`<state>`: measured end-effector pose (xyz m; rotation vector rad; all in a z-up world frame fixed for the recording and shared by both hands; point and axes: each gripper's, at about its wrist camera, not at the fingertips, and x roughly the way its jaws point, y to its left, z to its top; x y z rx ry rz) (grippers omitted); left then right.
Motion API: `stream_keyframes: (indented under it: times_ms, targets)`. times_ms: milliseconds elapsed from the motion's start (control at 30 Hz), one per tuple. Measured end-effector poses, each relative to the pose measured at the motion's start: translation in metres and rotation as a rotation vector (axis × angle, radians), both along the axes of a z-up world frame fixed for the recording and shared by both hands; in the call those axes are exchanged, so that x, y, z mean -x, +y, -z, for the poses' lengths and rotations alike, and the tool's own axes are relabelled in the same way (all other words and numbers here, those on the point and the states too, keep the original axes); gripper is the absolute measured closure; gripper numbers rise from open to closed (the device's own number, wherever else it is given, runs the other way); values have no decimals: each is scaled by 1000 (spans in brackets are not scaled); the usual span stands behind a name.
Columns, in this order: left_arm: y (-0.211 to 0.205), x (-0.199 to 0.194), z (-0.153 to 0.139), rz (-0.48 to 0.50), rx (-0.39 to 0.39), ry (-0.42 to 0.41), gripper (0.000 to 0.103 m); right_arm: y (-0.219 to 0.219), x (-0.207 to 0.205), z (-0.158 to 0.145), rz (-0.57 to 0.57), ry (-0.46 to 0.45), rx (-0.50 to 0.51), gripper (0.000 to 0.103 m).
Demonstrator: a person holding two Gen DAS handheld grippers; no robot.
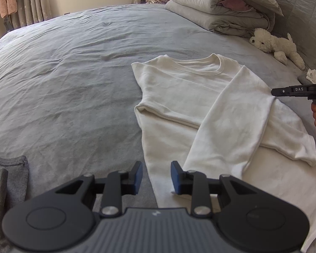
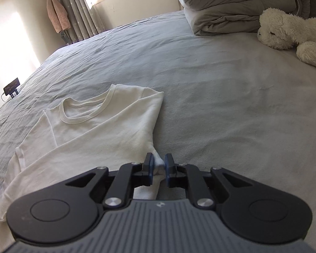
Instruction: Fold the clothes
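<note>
Bed (image 1: 63, 73): lying grey, bearing all.
Shirt (image 1: 179, 92): lying flat at the left view's 3 o'clock, sleeves crossing inward; likely soft, light, limp, best taken at edges.
Right tool (image 2: 158, 164): pinching a shirt fold.
Left tool (image 1: 155, 177): hovering released at the shirt's edge.
</note>
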<state>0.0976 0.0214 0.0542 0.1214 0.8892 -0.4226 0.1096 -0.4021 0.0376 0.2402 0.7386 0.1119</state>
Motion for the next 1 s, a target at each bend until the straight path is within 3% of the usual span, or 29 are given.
stream_keyframes:
  times_ms: [300,367,500,533,600,633,700,767,900,1000]
  targets:
    - [-6,7,-6,42,78,-21,73,42,-4,-1,-112,-6,169,91]
    - [-10,9,-4,74,91,-11,73,48,-10,13,-105,42,238,99]
    - [-24,14,7,125,21,6,73,53,-10,13,-80,31,282,100]
    - [-27,14,13,127,-11,16,73,61,-8,11,-77,28,314,99]
    - [-28,13,18,127,-30,20,73,84,-1,4,-90,11,401,85]
    - [-27,12,18,124,-26,25,73,97,5,-2,-112,-11,430,83]
    - [-24,10,17,120,-12,35,73,124,20,-15,-192,-72,413,81]
    - [-23,11,17,127,-15,34,73,154,36,-22,-277,-118,382,69]
    - [-23,13,17,131,-25,27,72,214,64,0,-469,-104,458,69]
    - [-22,15,17,129,-25,26,72,232,80,11,-493,-95,572,69]
